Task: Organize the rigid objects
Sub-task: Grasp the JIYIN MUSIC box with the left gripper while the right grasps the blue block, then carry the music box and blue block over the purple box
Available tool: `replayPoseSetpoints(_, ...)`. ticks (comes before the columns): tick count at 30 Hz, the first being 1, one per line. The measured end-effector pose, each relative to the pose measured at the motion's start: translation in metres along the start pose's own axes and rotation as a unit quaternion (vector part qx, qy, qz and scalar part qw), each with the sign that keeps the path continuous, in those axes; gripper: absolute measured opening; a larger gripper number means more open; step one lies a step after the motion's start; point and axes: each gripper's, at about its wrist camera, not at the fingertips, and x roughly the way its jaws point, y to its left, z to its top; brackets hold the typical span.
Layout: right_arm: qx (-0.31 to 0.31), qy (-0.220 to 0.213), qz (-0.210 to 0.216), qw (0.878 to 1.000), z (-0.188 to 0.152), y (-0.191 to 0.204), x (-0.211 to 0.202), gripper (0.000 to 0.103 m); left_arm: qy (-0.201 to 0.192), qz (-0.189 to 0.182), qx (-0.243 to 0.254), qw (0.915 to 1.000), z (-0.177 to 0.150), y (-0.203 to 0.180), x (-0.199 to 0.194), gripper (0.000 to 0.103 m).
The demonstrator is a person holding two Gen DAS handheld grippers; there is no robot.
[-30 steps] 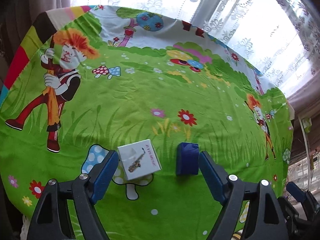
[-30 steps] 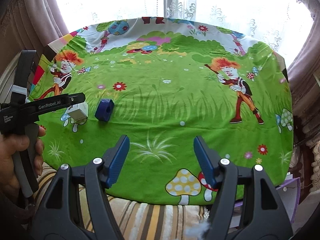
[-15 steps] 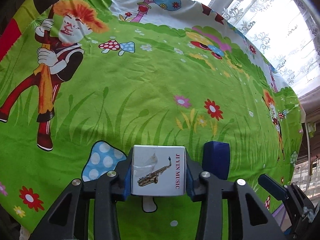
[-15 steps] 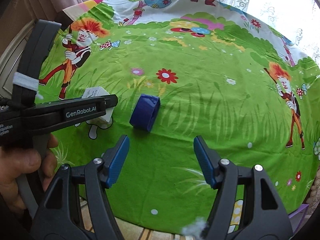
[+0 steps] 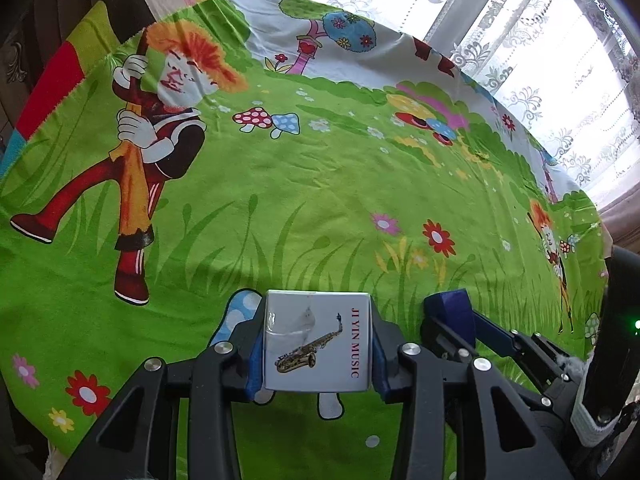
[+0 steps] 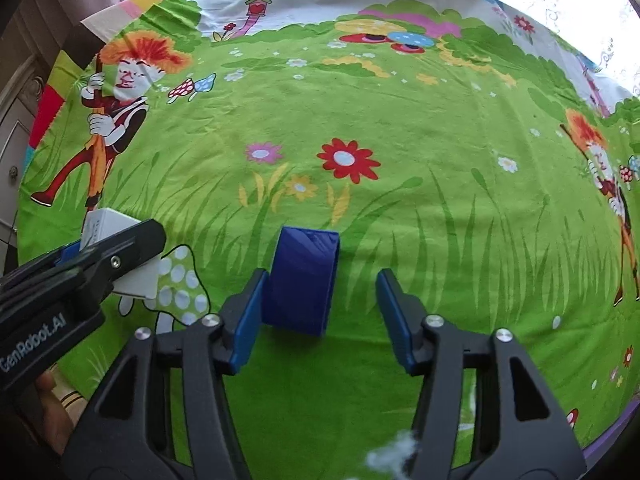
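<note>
My left gripper [image 5: 316, 356] is shut on a white box [image 5: 316, 340] printed with a saxophone and "JI YIN MUSIC"; the box also shows in the right wrist view [image 6: 108, 236], held by that gripper. A dark blue block [image 6: 304, 280] lies on the green cartoon tablecloth [image 6: 400, 120]. My right gripper [image 6: 320, 316] is open around it, the left finger touching or almost touching its side, the right finger apart from it. In the left wrist view the blue block [image 5: 450, 312] sits just right of the box, with the right gripper reaching to it.
The round table's near edge [image 6: 616, 428] runs close below the grippers. Lace curtains and a bright window [image 5: 540, 40] stand behind the table. Dark furniture [image 6: 16, 128] is at the left.
My right gripper has moved forward and left so its open fingers now straddle the blue block. My left gripper closed on the white box a moment ago and still holds it.
</note>
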Motion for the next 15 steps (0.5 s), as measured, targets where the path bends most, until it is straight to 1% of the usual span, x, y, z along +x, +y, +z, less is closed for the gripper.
replayPoseSetpoints(1, 0.001, 0.001, -0.004, 1.000, 0.000, -0.001, 0.000, 0.032, -0.002, 0.000, 0.003, 1.0000, -0.001, -0.002, -0.001, 0.042)
replayPoseSetpoints(2, 0.004, 0.001, -0.001, 1.000, 0.000, -0.002, -0.001, 0.031, -0.005, 0.001, 0.006, 1.0000, -0.002, -0.004, -0.003, 0.042)
replayPoseSetpoints(6, 0.008, 0.001, 0.001, 1.000, -0.007, -0.008, -0.007, 0.031, -0.016, 0.002, 0.022, 0.9996, -0.007, -0.014, -0.014, 0.042)
replayPoseSetpoints(8, 0.016, -0.004, 0.005, 1.000, -0.012, -0.013, -0.016, 0.031, -0.019, -0.002, 0.032, 0.9993, -0.012, -0.021, -0.020, 0.042)
replayPoseSetpoints(15, 0.047, -0.035, -0.008, 0.998, -0.037, -0.045, -0.071, 0.031, -0.023, -0.032, 0.078, 0.9961, -0.037, -0.061, -0.044, 0.042)
